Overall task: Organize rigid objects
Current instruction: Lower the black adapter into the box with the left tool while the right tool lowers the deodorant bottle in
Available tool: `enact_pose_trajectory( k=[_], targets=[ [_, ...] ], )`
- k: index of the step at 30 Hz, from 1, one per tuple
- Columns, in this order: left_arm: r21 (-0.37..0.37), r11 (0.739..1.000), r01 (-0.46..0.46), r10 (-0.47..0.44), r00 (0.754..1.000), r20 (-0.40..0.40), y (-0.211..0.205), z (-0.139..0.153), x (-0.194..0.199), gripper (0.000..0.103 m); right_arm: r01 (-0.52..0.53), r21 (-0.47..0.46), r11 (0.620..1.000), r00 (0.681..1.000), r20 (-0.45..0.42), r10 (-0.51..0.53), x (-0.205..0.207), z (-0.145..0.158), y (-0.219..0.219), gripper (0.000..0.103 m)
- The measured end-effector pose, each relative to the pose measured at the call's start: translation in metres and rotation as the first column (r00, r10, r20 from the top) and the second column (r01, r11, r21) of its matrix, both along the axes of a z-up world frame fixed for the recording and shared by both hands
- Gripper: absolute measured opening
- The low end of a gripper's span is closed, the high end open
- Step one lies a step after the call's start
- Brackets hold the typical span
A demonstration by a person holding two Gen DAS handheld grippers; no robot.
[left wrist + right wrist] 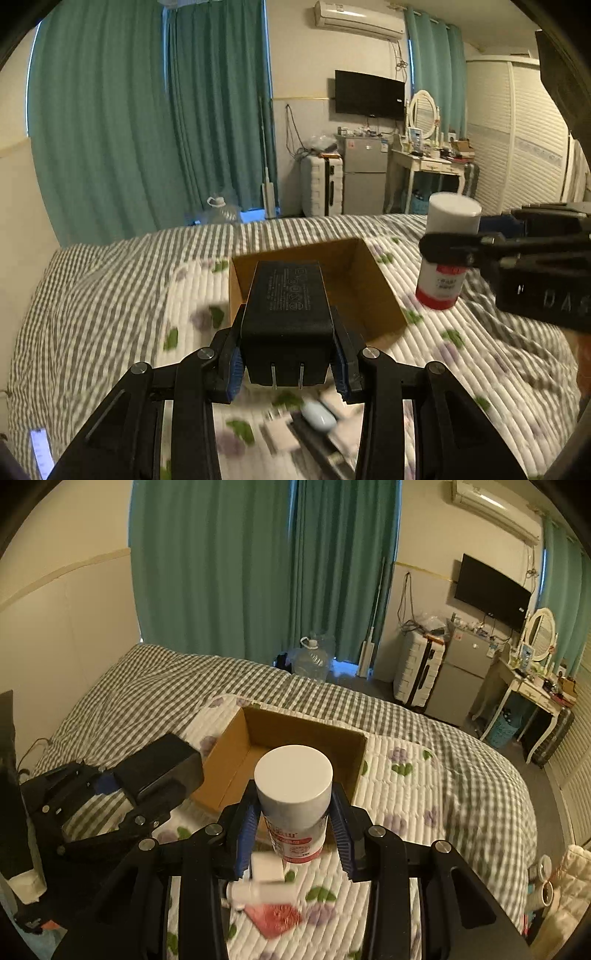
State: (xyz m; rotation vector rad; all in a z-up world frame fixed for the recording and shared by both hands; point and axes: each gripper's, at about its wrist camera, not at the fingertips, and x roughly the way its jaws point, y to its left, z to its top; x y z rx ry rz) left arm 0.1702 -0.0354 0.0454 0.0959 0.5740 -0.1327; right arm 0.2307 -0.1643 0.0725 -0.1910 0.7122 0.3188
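Observation:
My left gripper [289,360] is shut on a black power adapter [287,314], prongs toward the camera, held above the near edge of an open cardboard box [364,280] on the bed. My right gripper [294,834] is shut on a white bottle with a red label [295,801], held upright just in front of the same box [258,738]. In the left wrist view the bottle [445,254] and right gripper [443,247] hang right of the box. In the right wrist view the left gripper [122,786] with the adapter [159,768] is left of the box.
Small items lie on the quilt below the grippers: a pale blue case [319,415], white pieces [267,866], a white tube [258,891] and a red packet [275,917]. Beyond the bed stand a water jug [312,659], suitcase [417,672], fridge [461,672] and dressing table [532,686].

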Motion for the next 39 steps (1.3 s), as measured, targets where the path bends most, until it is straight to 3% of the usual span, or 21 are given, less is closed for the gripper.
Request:
enact_pose_trajectory(
  k=[4, 9, 15, 23, 24, 25, 27, 34, 39],
  targets=[
    [0.005, 1.000, -0.015, 0.015, 1.000, 0.002, -0.001, -0.014, 0.043, 0.039, 0.000, 0.000, 1.000, 1.000, -0.030, 0.000, 0.039, -0.016, 0.002, 0.036],
    [0.030, 0.999, -0.041, 0.043, 0.997, -0.064, -0.005, -0.058, 0.094, 0.039, 0.010, 0.002, 1.000, 0.997, -0.077, -0.009, 0.078, -0.048, -0.005, 0.036],
    [0.052, 0.997, -0.050, 0.057, 0.989, -0.138, -0.012, -0.104, 0.118, 0.039, 0.016, 0.003, 1.000, 0.992, -0.129, -0.015, 0.107, -0.088, -0.018, 0.036],
    [0.064, 0.997, -0.038, 0.051, 0.975, -0.218, -0.017, -0.130, 0.125, 0.042, 0.011, 0.027, 1.000, 0.986, -0.166, -0.006, 0.122, -0.118, -0.027, 0.036],
    [0.075, 0.996, -0.040, 0.054, 0.978, -0.203, -0.018, -0.130, 0.122, 0.047, 0.011, 0.030, 0.999, 0.986, -0.166, -0.006, 0.122, -0.119, -0.028, 0.036],
    [0.085, 0.995, -0.049, 0.064, 0.982, -0.177, -0.018, -0.128, 0.119, 0.062, 0.013, 0.032, 0.999, 0.986, -0.167, -0.007, 0.122, -0.119, -0.029, 0.036],
    [0.104, 0.992, -0.066, 0.077, 0.991, -0.111, -0.019, -0.117, 0.109, 0.079, 0.018, 0.027, 0.999, 0.986, -0.166, -0.013, 0.120, -0.118, -0.029, 0.036],
    [0.063, 0.994, -0.090, 0.095, 0.991, -0.090, 0.000, -0.085, 0.093, 0.080, 0.016, 0.016, 1.000, 0.985, -0.170, -0.013, 0.108, -0.109, -0.027, 0.036],
    [0.056, 0.989, -0.135, 0.139, 0.987, -0.082, 0.013, -0.081, 0.088, 0.080, 0.008, -0.012, 1.000, 0.979, -0.203, -0.010, 0.108, -0.124, -0.012, 0.036]
  ],
)
